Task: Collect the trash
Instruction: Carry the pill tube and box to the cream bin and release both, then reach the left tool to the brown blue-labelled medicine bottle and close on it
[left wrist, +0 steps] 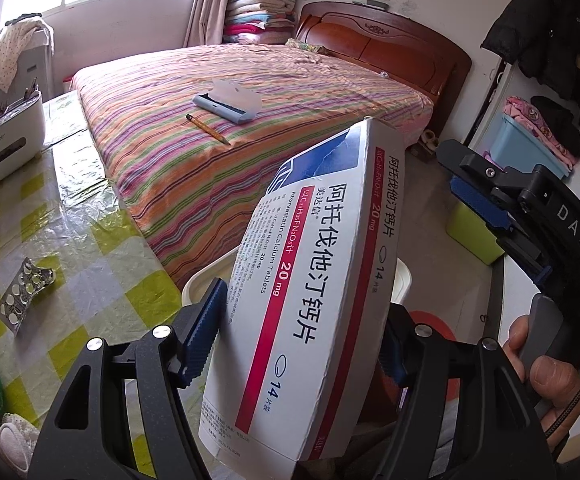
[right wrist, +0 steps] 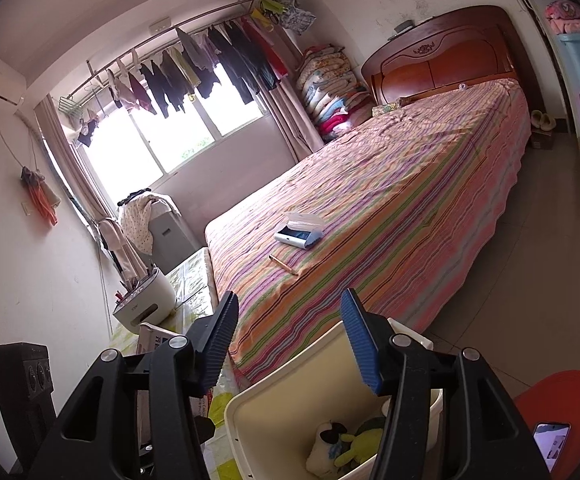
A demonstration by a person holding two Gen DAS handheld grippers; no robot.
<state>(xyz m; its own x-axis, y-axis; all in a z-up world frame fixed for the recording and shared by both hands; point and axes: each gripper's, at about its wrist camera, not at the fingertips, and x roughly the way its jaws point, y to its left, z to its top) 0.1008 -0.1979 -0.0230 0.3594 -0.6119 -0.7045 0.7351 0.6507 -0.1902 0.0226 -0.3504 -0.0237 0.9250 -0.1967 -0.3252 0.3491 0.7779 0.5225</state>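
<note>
Daylight pours in through the window, which is blown out to plain white in both views and leaves the hung clothes before it as dark shapes. The bed is evenly and softly lit, while the plastic cover on the desk throws back pale glare. Both fisheye pictures bend straight lines and darken to black at the corners.
</note>
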